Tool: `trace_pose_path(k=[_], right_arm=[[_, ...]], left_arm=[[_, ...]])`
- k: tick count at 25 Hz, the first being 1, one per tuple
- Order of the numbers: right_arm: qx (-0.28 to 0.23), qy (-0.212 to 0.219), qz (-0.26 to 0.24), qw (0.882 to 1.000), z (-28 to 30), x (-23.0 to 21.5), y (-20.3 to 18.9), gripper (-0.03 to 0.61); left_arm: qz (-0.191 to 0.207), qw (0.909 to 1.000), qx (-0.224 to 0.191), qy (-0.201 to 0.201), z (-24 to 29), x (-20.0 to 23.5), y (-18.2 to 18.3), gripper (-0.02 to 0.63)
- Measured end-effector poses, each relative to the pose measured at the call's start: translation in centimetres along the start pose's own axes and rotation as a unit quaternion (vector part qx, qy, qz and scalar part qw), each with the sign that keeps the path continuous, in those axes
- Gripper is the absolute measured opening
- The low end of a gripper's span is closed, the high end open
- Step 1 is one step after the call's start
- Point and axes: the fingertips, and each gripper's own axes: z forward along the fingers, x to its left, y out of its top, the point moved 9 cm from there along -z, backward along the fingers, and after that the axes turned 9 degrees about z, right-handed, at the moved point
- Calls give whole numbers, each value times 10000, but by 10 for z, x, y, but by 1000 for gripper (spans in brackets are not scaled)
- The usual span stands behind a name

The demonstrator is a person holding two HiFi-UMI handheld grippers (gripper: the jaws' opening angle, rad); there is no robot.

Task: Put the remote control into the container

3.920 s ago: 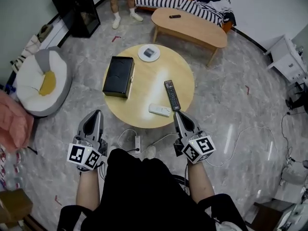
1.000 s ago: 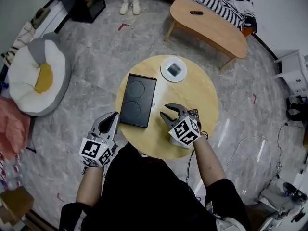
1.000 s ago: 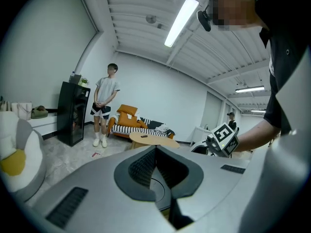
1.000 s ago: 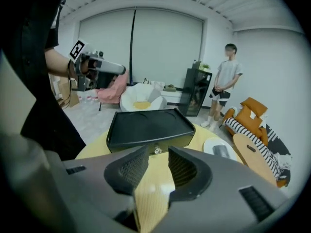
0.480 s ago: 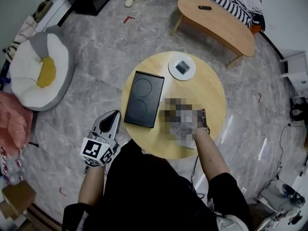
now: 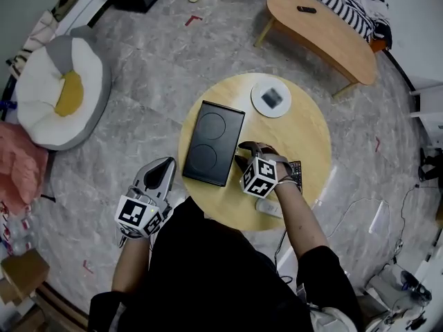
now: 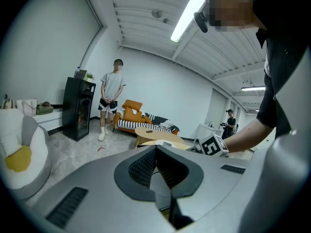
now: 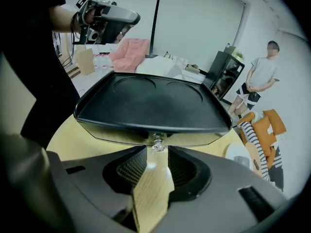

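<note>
Jaws of my right gripper (image 8: 156, 150) stand apart and are opening, with bare counter (image 8: 73, 139) showing through the gap. Right at their tips, between them, sits a small clear knob (image 8: 156, 142) on the near edge of the container (image 8: 150, 98). I see neither pad pressing on it, so the grip is released. Just beyond the tips the container's black lid spreads wide and flat, with two round dimples side by side. The lid is down on the container, and the glossy wall beneath it mirrors the wood.

The remote control (image 6: 296, 171) lies on the counter behind these jaws, just right of the gripper's marker cube. It is partly covered by my hand and is outside the container. A white remote (image 6: 268, 207) lies further back, under my forearm near the counter's edge. Ahead of the jaws and off to their right, past the container's corner, sits a white plate (image 6: 259, 87) with a small grey thing on it.

My left gripper (image 7: 155, 148) hangs beside the counter's rim, left of the container. Its jaws are clenched tip to tip on nothing. Far beyond its tips I make out an oval coffee table (image 7: 155, 131). Further off, a person (image 7: 112, 98) stands next to a black cabinet (image 7: 80, 108).
</note>
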Motion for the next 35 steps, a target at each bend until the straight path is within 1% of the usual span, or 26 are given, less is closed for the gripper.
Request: trace_pose_path(k=[5, 6, 8, 11, 15, 16, 18, 21, 24, 27, 29, 30, 35], right_arm=[[93, 54, -241, 9997, 7, 0, 2, 132], [97, 62, -247, 9996, 7, 0, 3, 123], [63, 48, -200, 9998, 7, -1, 3, 79], [40, 33, -185, 9998, 6, -2, 2, 74], [87, 51, -174, 9998, 6, -2, 3, 74], [96, 53, -170, 9998, 6, -2, 3, 74], [116, 55, -168, 9998, 6, -2, 4, 74], [149, 63, -188, 9997, 6, -3, 4, 74], [154, 77, -199, 9997, 6, -3, 2, 74], [164, 92, -189, 9996, 8, -3, 2, 74], [195, 120, -174, 9996, 7, -2, 3, 74], [211, 125, -183, 9995, 7, -2, 3, 74], [228, 120, -191, 9995, 8, -2, 7, 73]], left_arm=[[-68, 10000, 21, 29, 2, 6, -5, 8], [-66, 10000, 36, 3, 3, 6, -4, 7], [-14, 9999, 110, -110, 7, 3, -4, 7], [158, 9986, 337, -374, 20, -7, -9, 8], [416, 9936, 777, -711, 44, -19, -25, 8], [511, 9915, 903, -781, 50, -21, -30, 8], [826, 9857, 1184, -864, 61, -23, -37, 8], [1329, 9734, 1597, -964, 77, -28, -44, 8], [1688, 9605, 1933, -1079, 88, -35, -53, 8], [1806, 9498, 2284, -1141, 94, -36, -61, 8], [1892, 9442, 2446, -1136, 96, -38, -65, 8], [1915, 9429, 2476, -1136, 96, -38, -65, 8], [1866, 9428, 2482, -1217, 95, -33, -64, 8]])
